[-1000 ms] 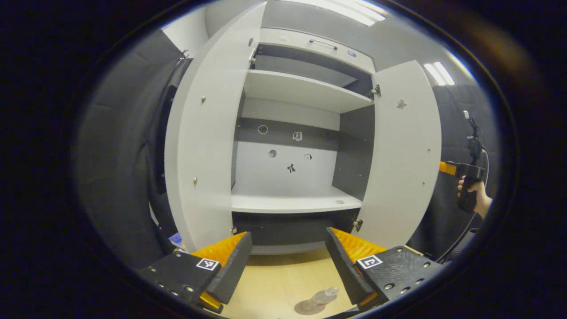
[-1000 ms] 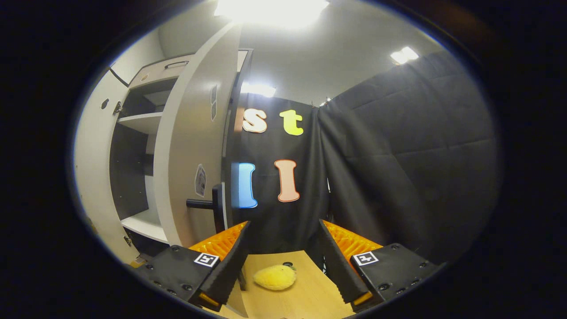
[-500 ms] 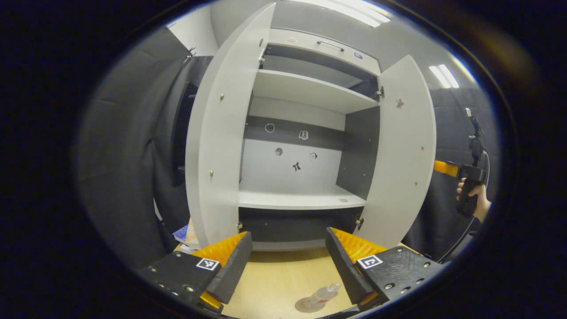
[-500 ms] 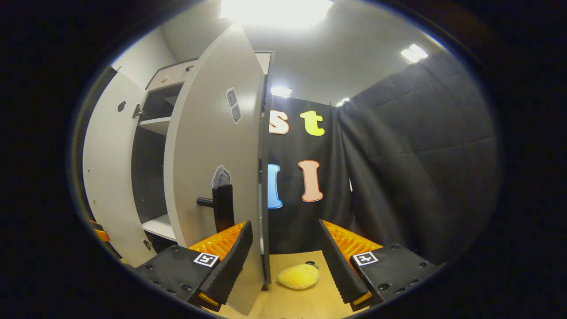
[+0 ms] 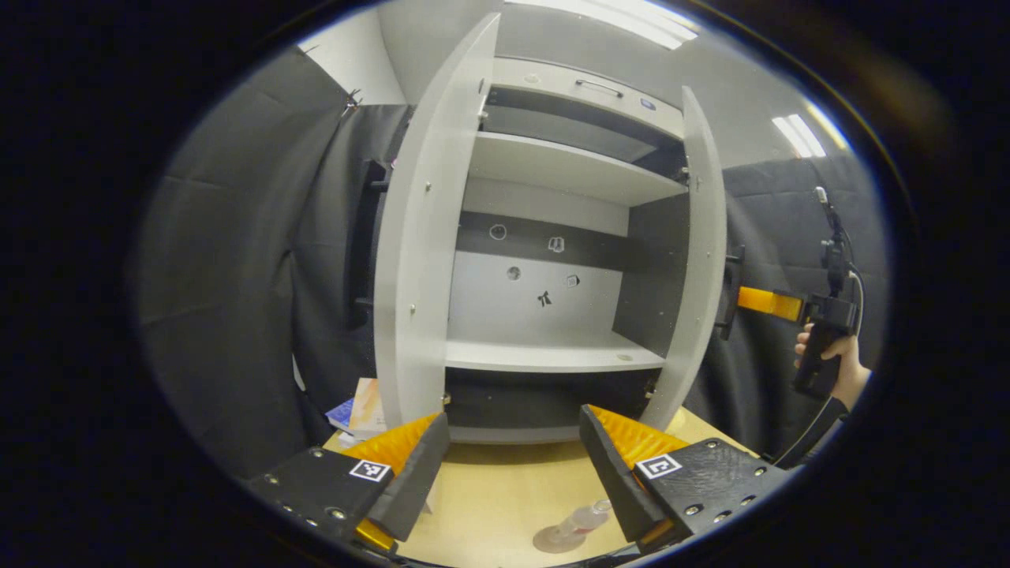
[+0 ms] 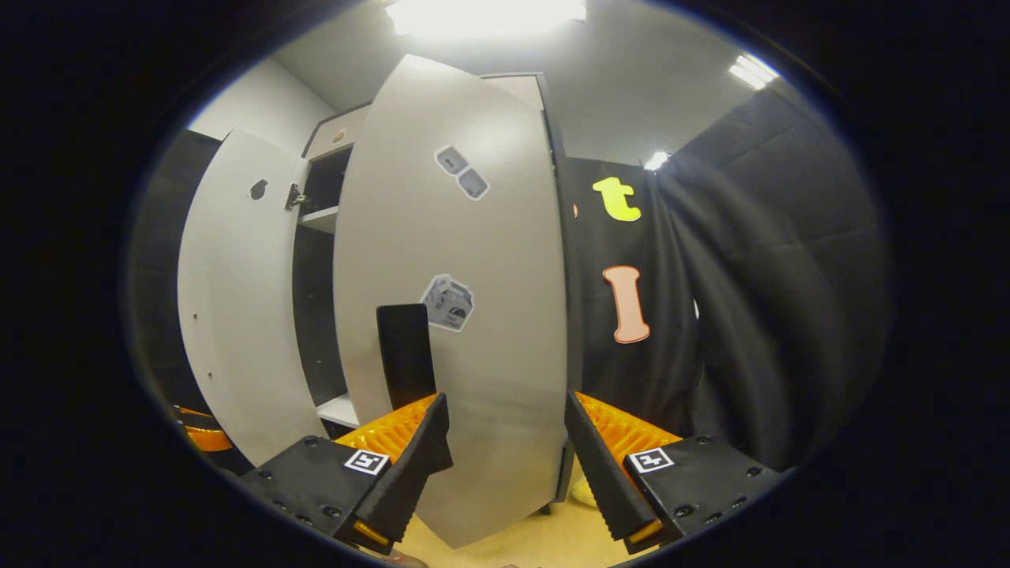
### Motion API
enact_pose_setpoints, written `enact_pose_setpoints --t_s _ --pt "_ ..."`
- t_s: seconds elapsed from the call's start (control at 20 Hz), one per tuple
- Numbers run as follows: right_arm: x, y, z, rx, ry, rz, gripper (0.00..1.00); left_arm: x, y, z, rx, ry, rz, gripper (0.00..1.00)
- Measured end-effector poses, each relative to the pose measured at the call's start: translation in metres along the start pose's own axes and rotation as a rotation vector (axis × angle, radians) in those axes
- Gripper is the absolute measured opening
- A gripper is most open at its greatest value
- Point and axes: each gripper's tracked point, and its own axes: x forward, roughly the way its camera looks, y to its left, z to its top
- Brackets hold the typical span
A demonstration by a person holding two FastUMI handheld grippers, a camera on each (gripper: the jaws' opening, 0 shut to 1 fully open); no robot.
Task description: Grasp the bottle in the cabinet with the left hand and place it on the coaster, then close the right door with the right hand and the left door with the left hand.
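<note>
While the right door (image 6: 465,315) was turned edge-on to the right gripper (image 6: 505,465) a moment ago, it now shows its whole front just ahead of that gripper, so it has swung a good way toward shut. The right gripper is wide and holds nothing, and the door's black handle (image 6: 404,351) stands just above its left finger. I think the push on the right door is under way but not done, because a dark gap is still there between it and the left door (image 6: 237,315). From the left gripper (image 5: 509,473), which is also wide with nothing in it, the right door (image 5: 702,260) looks thin and both doors stand ahead on either side of the bare shelf (image 5: 552,355). The small clear bottle (image 5: 580,522) stands on the round coaster (image 5: 548,543) on the tabletop (image 5: 489,505), low down and close to the left gripper's right finger, so that part looks finished. The left door comes next.
</note>
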Motion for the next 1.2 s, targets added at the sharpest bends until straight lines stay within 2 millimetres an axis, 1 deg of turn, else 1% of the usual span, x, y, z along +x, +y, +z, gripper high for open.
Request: enact_pose_setpoints --t_s 0.05,0.15,0.2,0.25,0.3,0.5,0.55,0.6,0.65,0.7,0.75,0.8,0.85,0.9,0.95,1.0,1.15,1.2 --pt "0.001 0.004 0.0 0.002 -0.001 0.006 0.95 -0.002 0.006 0.002 0.001 -0.003 0.016 0.96" --pt "-0.001 0.002 -0.003 0.016 -0.005 -0.003 0.98 -0.009 0.021 0.004 0.007 -0.009 0.054 0.96" --pt "-0.002 -0.001 -0.005 0.025 -0.004 -0.01 0.96 -0.013 0.029 0.005 0.011 -0.011 0.078 0.96" --pt "-0.003 -0.005 -0.008 0.031 0.001 -0.021 0.96 -0.016 0.04 0.007 0.014 -0.015 0.105 1.0" --pt "-0.005 -0.008 -0.014 0.033 0.01 -0.036 0.98 -0.018 0.052 0.008 0.016 -0.018 0.132 0.96" --pt "-0.014 -0.026 -0.042 0.044 0.065 -0.089 0.95 -0.03 0.104 0.022 0.032 -0.037 0.243 0.96" --pt "-0.017 -0.029 -0.05 0.047 0.08 -0.098 0.92 -0.033 0.117 0.028 0.038 -0.045 0.268 0.96" --pt "-0.019 -0.033 -0.058 0.045 0.096 -0.11 0.92 -0.038 0.129 0.034 0.044 -0.058 0.293 1.0" --pt "-0.023 -0.037 -0.065 0.039 0.111 -0.126 0.95 -0.04 0.142 0.043 0.05 -0.075 0.314 0.96" --pt "-0.027 -0.04 -0.072 0.035 0.126 -0.135 0.95 -0.04 0.152 0.053 0.055 -0.092 0.327 1.0" --pt "-0.028 -0.041 -0.077 0.035 0.139 -0.138 0.95 -0.037 0.162 0.063 0.063 -0.107 0.331 0.96" --pt "-0.031 -0.041 -0.083 0.035 0.151 -0.141 0.95 -0.033 0.17 0.073 0.077 -0.121 0.333 1.0" --pt "-0.033 -0.041 -0.087 0.037 0.162 -0.144 0.95 -0.03 0.178 0.085 0.103 -0.141 0.331 0.89" --pt "-0.036 -0.04 -0.09 0.042 0.169 -0.145 0.92 -0.025 0.186 0.095 0.131 -0.161 0.334 1.0" --pt "-0.039 -0.039 -0.091 0.05 0.173 -0.144 0.96 -0.019 0.193 0.106 0.154 -0.179 0.331 1.0" --pt "-0.042 -0.037 -0.092 0.055 0.173 -0.144 0.95 -0.012 0.197 0.113 0.163 -0.192 0.316 1.0" --pt "-0.048 -0.034 -0.096 0.055 0.178 -0.152 0.96 0.012 0.199 0.129 0.139 -0.197 0.245 1.0" --pt "-0.05 -0.035 -0.099 0.054 0.183 -0.156 0.96 0.017 0.199 0.13 0.13 -0.205 0.216 1.0"
